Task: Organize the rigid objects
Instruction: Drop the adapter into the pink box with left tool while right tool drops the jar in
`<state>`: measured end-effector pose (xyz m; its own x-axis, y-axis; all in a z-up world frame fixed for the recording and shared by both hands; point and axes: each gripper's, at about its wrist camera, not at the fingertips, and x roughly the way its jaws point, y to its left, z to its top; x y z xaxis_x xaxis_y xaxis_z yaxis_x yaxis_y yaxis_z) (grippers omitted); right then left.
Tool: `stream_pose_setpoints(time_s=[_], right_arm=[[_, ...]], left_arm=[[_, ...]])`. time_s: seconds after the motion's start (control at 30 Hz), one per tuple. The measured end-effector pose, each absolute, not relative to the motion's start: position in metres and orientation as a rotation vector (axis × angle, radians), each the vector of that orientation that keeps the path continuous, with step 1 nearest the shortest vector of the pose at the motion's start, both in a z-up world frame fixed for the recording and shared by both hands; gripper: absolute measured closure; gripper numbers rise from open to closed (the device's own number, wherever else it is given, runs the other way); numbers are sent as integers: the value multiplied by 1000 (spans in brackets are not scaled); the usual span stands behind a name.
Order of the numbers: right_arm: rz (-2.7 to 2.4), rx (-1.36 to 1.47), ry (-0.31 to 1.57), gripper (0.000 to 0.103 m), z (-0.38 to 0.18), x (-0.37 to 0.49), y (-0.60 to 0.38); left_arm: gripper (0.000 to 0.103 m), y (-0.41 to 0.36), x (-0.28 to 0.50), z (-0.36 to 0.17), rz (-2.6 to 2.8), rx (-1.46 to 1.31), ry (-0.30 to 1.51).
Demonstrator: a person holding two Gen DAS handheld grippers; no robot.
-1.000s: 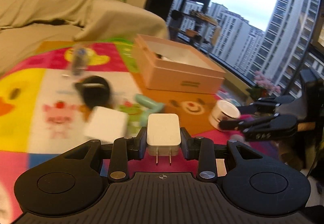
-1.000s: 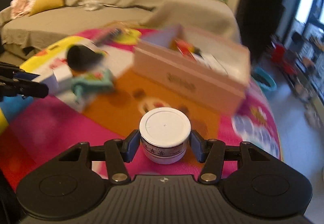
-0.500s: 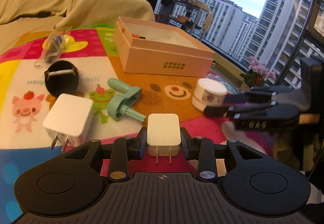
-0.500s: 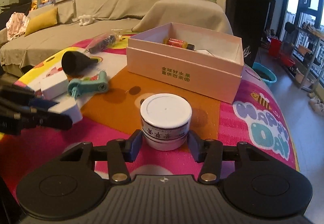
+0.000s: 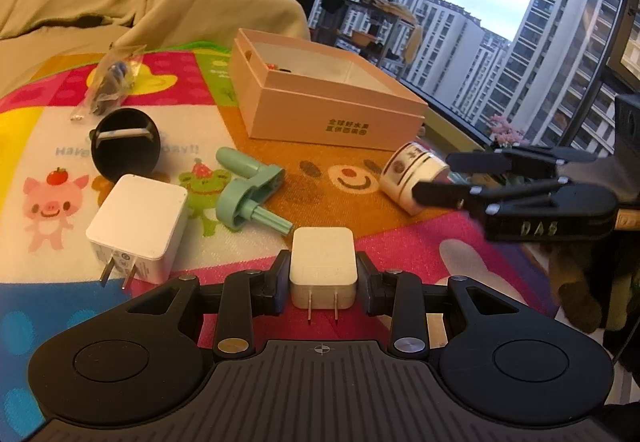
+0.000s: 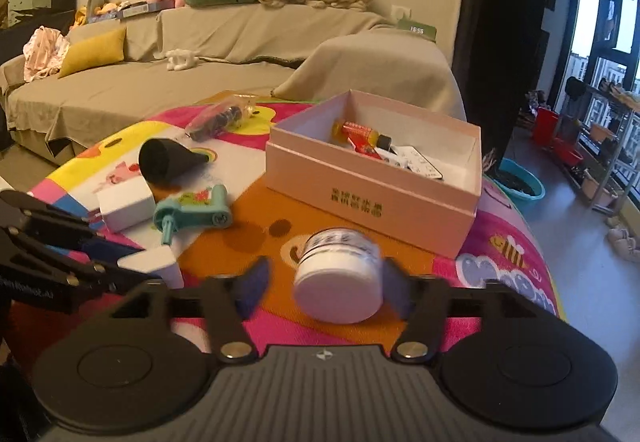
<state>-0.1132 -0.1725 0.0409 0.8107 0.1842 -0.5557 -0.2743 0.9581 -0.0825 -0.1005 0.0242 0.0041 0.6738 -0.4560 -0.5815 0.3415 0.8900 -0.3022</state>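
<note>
The jar (image 6: 339, 282), small, rigid, smooth-sided and probably light, lies tipped on the mat (image 6: 248, 238) between the right gripper's (image 6: 324, 288) just-opened jaws, best retaken across its round wall, while the left gripper (image 5: 323, 278) clamps a charger (image 5: 323, 266) by its flat sides.

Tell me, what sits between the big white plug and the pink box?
In the left wrist view, a teal plastic tool lies between the big white plug and the pink box.
</note>
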Motion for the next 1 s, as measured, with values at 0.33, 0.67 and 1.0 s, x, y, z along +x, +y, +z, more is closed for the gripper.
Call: stream_pose_setpoints(time_s=[0.33,0.67,1.0], right_arm=[[140,-114,626,39,14,-86,-189],[129,-87,539,49,67,-109,-210],[125,-101,532,49,68,-121,-220]], left_arm=[[66,23,-101,4,-448,-165,699],[66,2,-89,34,-489,-32,642],[67,-46,31,109,-438,81,455]])
